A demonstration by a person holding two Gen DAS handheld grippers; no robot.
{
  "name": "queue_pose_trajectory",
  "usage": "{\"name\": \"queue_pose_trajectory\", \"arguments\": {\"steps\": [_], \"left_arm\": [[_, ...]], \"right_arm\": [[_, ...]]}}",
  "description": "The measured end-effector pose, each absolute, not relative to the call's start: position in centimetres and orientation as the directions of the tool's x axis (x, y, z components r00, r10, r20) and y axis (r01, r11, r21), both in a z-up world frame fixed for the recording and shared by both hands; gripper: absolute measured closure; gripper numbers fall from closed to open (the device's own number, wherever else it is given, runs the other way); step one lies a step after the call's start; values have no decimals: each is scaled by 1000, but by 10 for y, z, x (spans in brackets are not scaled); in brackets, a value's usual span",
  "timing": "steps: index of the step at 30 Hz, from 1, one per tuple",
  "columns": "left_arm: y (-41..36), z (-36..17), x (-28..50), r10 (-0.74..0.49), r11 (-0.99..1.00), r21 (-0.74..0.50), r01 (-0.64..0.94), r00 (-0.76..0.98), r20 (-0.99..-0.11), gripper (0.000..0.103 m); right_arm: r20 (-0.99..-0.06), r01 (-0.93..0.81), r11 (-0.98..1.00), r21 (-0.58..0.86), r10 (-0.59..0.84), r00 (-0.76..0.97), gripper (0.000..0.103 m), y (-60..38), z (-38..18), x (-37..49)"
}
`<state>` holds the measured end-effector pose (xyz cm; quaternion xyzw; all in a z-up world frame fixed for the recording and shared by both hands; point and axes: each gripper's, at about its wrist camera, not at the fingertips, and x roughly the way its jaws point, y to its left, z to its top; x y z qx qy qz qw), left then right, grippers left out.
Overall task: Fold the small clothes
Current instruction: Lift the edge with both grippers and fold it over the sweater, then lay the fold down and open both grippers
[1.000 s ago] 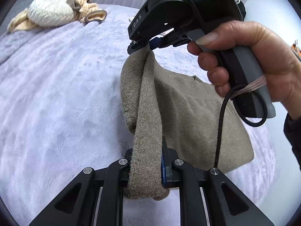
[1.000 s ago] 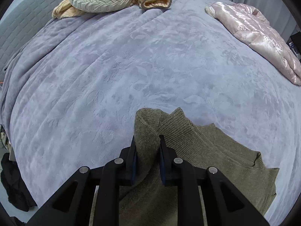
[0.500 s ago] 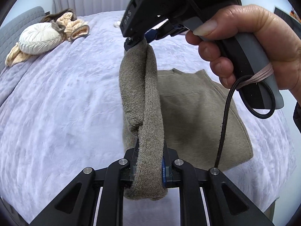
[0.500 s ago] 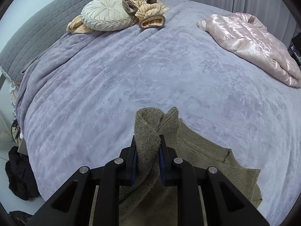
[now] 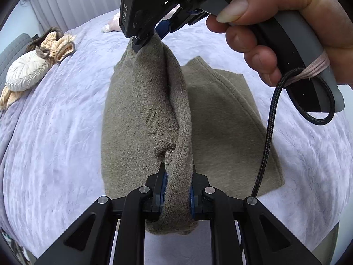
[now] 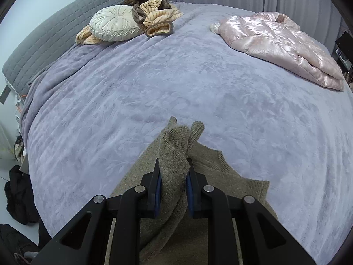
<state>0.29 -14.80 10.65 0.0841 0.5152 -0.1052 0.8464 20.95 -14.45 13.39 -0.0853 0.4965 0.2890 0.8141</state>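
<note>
— What are you working on?

— An olive knit sweater (image 5: 143, 110). Most of it is lying flat on the lavender bedspread (image 5: 55, 132), near the bed's edge, and one edge of it is hanging in the air, stretched between my two tools.

— How are the tools gripping?

— My left gripper (image 5: 176, 190) is pinching a thick roll of the knit, the jaws nearly closed with the fabric bunching between the blue pads. My right gripper (image 6: 173, 185) is clamping the other end the same way, a bunched fold sticking up past the fingertips. My right hand (image 5: 286, 22) is wrapping its handle.

— What's sitting farther out?

— A round cream pillow (image 6: 114, 25) with a striped tan blanket (image 6: 158, 15) by the grey headboard (image 6: 55, 35), and a shiny pink jacket (image 6: 275, 42) well apart on the far side.
</note>
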Motion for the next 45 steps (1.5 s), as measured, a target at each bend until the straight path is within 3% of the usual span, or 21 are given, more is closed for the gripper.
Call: {"name": "queue_pose_trajectory", "arguments": {"steps": [21, 34, 37, 39, 41, 45], "left_arm": [[-234, 67, 20, -5, 904, 170, 393, 406, -914, 86], [-248, 44, 21, 90, 881, 274, 387, 430, -898, 85], [-241, 49, 20, 56, 884, 243, 399, 426, -903, 68], [-232, 57, 20, 15, 894, 198, 402, 413, -910, 36], [-216, 69, 12, -55, 899, 140, 415, 424, -904, 22], [-182, 93, -6, -229, 879, -12, 476, 401, -887, 22]], "right_arm": [[-780, -392, 861, 324, 478, 405, 83, -293, 94, 200], [-778, -307, 860, 407, 502, 376, 82, -315, 49, 210], [-783, -258, 864, 432, 502, 368, 66, -324, 47, 211], [-774, -254, 863, 436, 504, 384, 45, -332, 52, 205], [-767, -254, 863, 436, 504, 397, 41, -340, 58, 196], [-741, -239, 858, 454, 513, 434, 40, -355, 72, 165]]}}
